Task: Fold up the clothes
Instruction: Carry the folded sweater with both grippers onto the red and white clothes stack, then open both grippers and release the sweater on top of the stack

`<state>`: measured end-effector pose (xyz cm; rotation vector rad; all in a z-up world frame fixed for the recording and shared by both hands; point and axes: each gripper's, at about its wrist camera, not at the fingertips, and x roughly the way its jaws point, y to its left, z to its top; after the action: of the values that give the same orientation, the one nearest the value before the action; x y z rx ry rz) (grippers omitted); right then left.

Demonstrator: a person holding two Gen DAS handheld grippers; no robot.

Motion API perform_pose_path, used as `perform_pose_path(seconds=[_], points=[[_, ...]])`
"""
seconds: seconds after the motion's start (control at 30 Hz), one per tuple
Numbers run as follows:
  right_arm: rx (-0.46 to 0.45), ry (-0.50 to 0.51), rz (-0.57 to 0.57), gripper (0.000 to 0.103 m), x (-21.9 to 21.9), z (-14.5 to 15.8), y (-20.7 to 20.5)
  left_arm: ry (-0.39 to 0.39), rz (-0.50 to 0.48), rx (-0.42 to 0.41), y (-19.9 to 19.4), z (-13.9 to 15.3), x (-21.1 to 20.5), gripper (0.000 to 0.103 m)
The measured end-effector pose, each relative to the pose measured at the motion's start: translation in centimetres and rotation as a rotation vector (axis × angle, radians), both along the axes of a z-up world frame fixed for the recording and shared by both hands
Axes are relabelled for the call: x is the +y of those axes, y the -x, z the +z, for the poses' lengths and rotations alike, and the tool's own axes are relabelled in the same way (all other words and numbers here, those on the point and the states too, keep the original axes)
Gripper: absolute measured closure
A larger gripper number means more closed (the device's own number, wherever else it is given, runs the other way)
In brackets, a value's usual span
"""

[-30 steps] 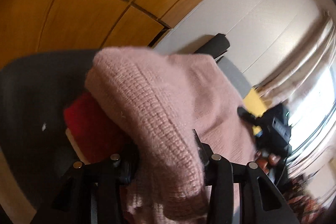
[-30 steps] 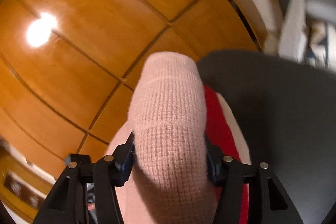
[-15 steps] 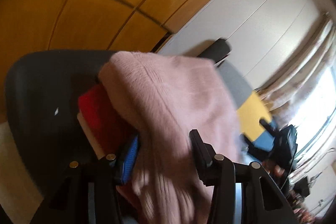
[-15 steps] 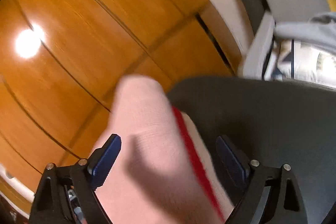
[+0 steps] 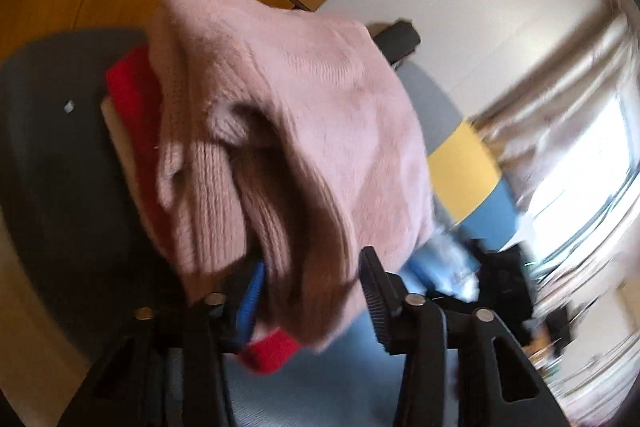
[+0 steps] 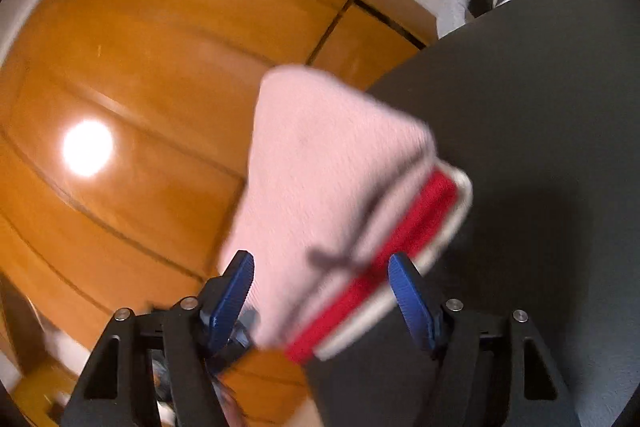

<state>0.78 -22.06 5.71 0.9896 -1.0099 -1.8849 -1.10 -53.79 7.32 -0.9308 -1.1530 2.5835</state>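
Blue-padded fingers (image 6: 236,291) of the right gripper (image 6: 322,291) stood wide apart, jaws just narrowing a little from their widest, the pink sweater's (image 6: 320,163) folded edge lying between them with neither pad pressing on it. Over on the left gripper (image 5: 310,289), the jaws had just been closing on a hanging fold of that same knit; the view was too blurred to tell whether the pads actually pinched it. Outward from there, the pink sweater sat atop a red garment (image 6: 400,239) and a cream one (image 6: 452,227), the stack resting on a dark grey table (image 6: 540,147). Orange wooden floor (image 6: 140,67) showed beyond the table, and bright curtains (image 5: 580,99) glowed off to the left view's side.
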Motion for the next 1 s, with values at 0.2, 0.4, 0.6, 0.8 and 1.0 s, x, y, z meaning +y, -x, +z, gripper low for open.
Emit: perform_pose_path(seconds=[0.2,0.4,0.6,0.8,1.0], points=[[-0.047,-0.019,-0.022,0.078,0.8,2.0,2.3,0.02,-0.007,0.062,-0.5,3.0,-1.5,0.094],[0.051,-0.139,0.002,0.081,0.6,3.1,-0.6,0.094,0.039,0.0,-2.0,1.0,-3.1,0.094],[-0.059,-0.161,-0.073,0.055,3.4,-0.3,-0.7,-0.032,0.054,0.029,-2.5,-2.6,-3.1,0.088],[0.221,-0.266,-0.142,0.055,6.1,5.7,-4.2,-0.023,0.084,0.074,-3.4,-1.9,-2.9,0.084],[0.64,-0.59,0.108,0.056,-4.1,12.8,-2.7,-0.002,0.102,0.069,-3.6,-1.3,-2.3,0.083]])
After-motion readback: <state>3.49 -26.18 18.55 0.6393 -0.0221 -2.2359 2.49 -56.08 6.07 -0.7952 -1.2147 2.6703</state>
